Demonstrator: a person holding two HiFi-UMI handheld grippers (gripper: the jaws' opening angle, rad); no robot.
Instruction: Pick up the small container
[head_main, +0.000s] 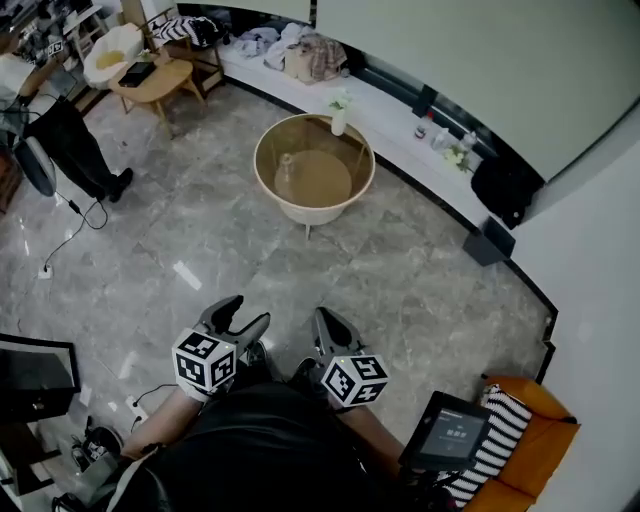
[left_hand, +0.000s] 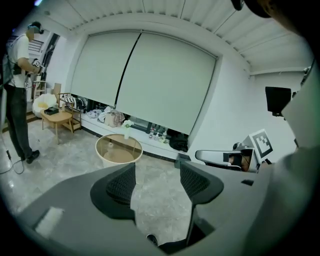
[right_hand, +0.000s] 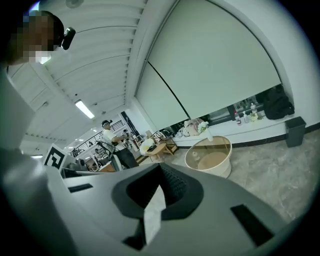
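Note:
A small clear container stands on the round glass-topped table, far ahead of both grippers across the marble floor. It also shows as a small pale thing, the container, in the left gripper view, and as the container in the right gripper view. My left gripper is held close to my body, its jaws open with nothing between them. Beside it, my right gripper has its jaws together and holds nothing.
A white vase with flowers stands on the table's far rim. A person stands at the left near a wooden side table. A low white ledge carries clothes and bottles. An orange chair sits at the lower right.

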